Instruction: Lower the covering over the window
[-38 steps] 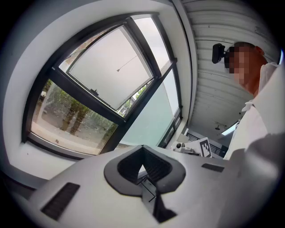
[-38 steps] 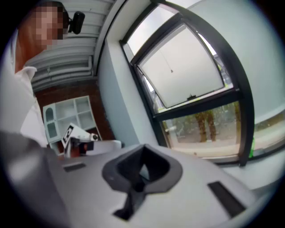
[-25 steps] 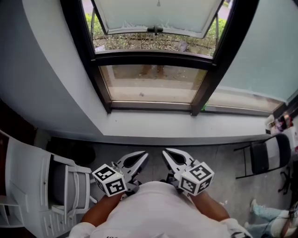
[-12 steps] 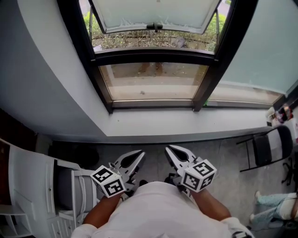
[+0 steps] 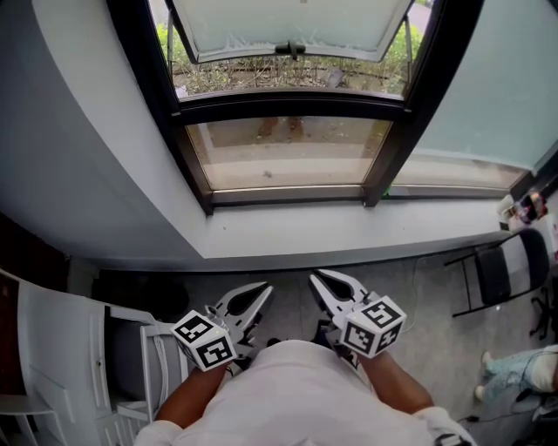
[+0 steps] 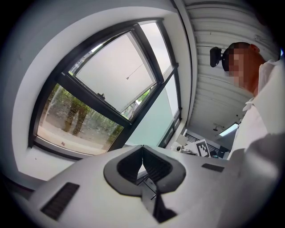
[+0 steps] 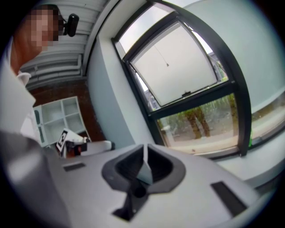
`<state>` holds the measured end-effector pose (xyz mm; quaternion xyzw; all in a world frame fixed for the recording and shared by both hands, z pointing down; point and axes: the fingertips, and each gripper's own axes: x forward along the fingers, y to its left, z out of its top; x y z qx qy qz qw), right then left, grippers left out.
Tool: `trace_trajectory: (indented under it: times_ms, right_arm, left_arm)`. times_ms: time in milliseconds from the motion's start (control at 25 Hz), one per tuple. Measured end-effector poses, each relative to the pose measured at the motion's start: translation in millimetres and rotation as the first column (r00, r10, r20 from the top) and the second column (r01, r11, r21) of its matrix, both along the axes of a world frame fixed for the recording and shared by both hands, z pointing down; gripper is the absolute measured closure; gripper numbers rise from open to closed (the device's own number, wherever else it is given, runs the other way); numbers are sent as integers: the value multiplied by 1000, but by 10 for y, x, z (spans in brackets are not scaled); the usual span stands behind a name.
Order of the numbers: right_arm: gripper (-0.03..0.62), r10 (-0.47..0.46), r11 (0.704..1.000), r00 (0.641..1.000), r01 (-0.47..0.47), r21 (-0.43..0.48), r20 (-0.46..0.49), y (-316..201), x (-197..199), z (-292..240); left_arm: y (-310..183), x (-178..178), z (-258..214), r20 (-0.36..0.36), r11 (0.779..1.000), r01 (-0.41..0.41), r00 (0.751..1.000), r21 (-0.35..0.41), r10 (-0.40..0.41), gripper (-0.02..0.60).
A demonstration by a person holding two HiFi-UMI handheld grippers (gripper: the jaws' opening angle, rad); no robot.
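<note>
The black-framed window [image 5: 288, 109] lies ahead above a pale sill [image 5: 349, 235]. A pale covering [image 5: 292, 22] fills only its upper pane, and the lower pane shows the ground outside. A thin cord with a small bob [image 6: 128, 78] hangs in front of the covering, also seen as the cord [image 7: 167, 65] in the right gripper view. My left gripper [image 5: 264, 288] and right gripper [image 5: 318, 279] sit side by side close to the torso, well short of the sill. Both are shut and hold nothing, with the left pads [image 6: 142, 147] and right pads [image 7: 144, 147] closed together.
White slatted furniture [image 5: 52, 348] stands on the floor at the left. A black folding chair [image 5: 501, 274] is at the right, with another person's leg [image 5: 523, 370] beside it. A frosted pane [image 5: 497, 87] adjoins the window on the right.
Both grippers stay shut in front of the torso, at almost the same spot in view. The view has shifted slightly: the white furniture at the left has slid lower and the folding chair further right.
</note>
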<state>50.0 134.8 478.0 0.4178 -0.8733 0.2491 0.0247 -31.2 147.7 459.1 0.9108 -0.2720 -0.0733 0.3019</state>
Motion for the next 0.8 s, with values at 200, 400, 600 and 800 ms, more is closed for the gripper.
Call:
trace_trajectory:
  times_ms: [200, 400, 600, 800]
  right_arm:
    - [569, 2, 1000, 1000, -2, 1, -15, -74, -40, 44]
    - [568, 1, 1000, 1000, 0, 15, -30, -269, 33, 32]
    - [568, -20, 1000, 999, 20, 16, -28, -615, 133, 149]
    - [568, -52, 998, 998, 52, 18, -18, -1135, 193, 160]
  left_arm:
    - [-78, -61, 47, 7, 1000, -3, 1000, -6, 3, 568]
    - [-243, 8, 81, 21, 1000, -8, 1000, -6, 8, 568]
    - [-532, 88, 134, 38, 1000, 15, 999, -2, -15, 568]
    - [-996, 126, 149, 57, 998, 60, 997, -4, -60, 568]
